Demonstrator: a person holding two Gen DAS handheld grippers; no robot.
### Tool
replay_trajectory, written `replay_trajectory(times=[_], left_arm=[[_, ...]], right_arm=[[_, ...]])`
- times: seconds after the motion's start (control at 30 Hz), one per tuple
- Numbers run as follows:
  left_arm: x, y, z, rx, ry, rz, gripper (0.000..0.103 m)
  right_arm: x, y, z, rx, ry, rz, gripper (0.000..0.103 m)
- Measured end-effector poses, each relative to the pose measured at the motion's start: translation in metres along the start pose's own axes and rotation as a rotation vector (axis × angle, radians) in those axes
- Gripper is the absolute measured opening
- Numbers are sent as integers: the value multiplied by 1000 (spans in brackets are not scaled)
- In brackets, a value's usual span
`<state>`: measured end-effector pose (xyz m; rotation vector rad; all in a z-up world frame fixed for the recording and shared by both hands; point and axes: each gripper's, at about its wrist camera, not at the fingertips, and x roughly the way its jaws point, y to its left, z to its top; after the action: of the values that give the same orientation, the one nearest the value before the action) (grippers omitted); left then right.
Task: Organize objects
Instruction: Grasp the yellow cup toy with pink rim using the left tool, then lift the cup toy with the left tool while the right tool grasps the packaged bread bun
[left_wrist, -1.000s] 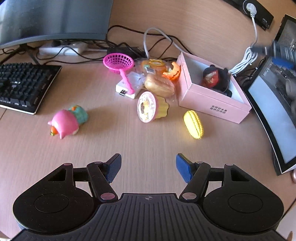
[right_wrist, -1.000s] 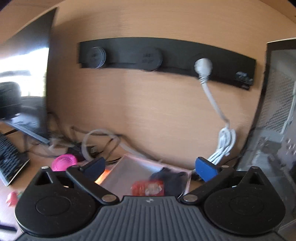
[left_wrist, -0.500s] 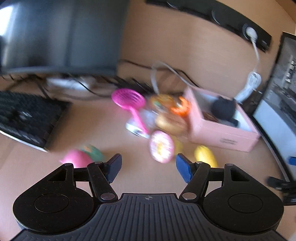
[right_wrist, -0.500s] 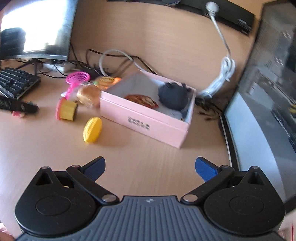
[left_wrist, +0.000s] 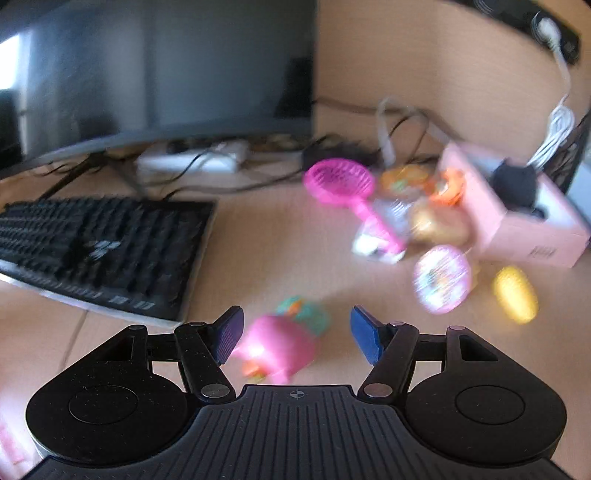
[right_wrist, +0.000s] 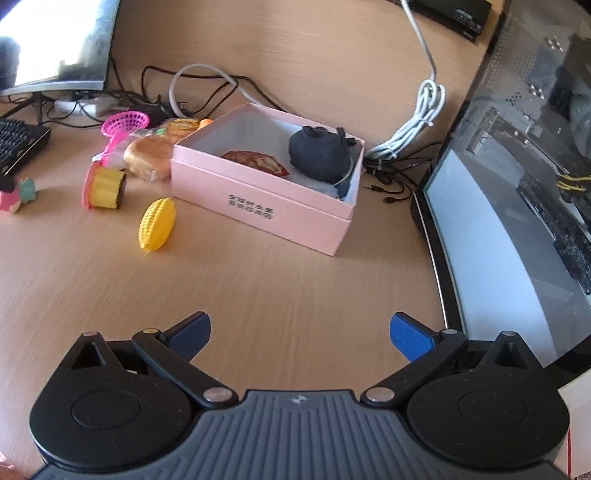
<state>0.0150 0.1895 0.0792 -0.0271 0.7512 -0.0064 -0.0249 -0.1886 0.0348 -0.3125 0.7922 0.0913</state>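
Left hand-held gripper (left_wrist: 293, 334) is spread, with the pink toy (left_wrist: 275, 350) lying on the table (left_wrist: 288, 221) between its pads (no contact that I can see). Right hand-held gripper (right_wrist: 300, 334) gapes wide over bare wood. Further back, yellow corn (right_wrist: 157, 229), then the pink box (right_wrist: 266, 203) by the table's rear edge.

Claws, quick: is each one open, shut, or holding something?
Left claw: open, holding nothing; the pink toy lies between its fingers, ungripped.
Right claw: open wide, empty, over bare desk.
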Motion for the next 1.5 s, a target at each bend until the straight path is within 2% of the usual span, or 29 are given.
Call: replay_trajectory(times=[0.1,0.17,0.33,0.4,0.53,0.6,0.63,0.67,0.87,1.07,1.27,1.5], left_arm=[[-2,-25,9,7,-28,-154,70],[6,-46,12,37,-4,-202,70],[41,-82,24,12,34,-151,70],[52,-92,27,-6,56,-162,70],[70,-114,28,48,77,-140,68],[74,-121,26,60,81,-133,64],[77,-122,26,57,83,-129,53],[78,-123,25,54,84,-127,53],[71,-125,22,72,89,-125,51],[50,-118,12,61,95,-163,50],[27,-101,-5,31,95,-172,50],[5,-67,-29,-30,96,-121,50]], right_arm=[[-4,6,-1,-13,-3,6,103],[-4,8,-3,-13,6,10,103],[-6,11,-11,-18,26,-8,103],[-8,9,-15,-9,35,-7,103],[-8,4,-22,13,65,-18,103],[-7,2,-24,28,75,-30,103],[-8,0,-25,37,77,-36,103],[-8,-2,-26,46,77,-41,103],[-4,-10,-31,81,102,-61,103],[5,-10,-26,97,121,-44,103],[14,9,-12,58,110,6,103],[19,43,14,-36,57,73,103]])
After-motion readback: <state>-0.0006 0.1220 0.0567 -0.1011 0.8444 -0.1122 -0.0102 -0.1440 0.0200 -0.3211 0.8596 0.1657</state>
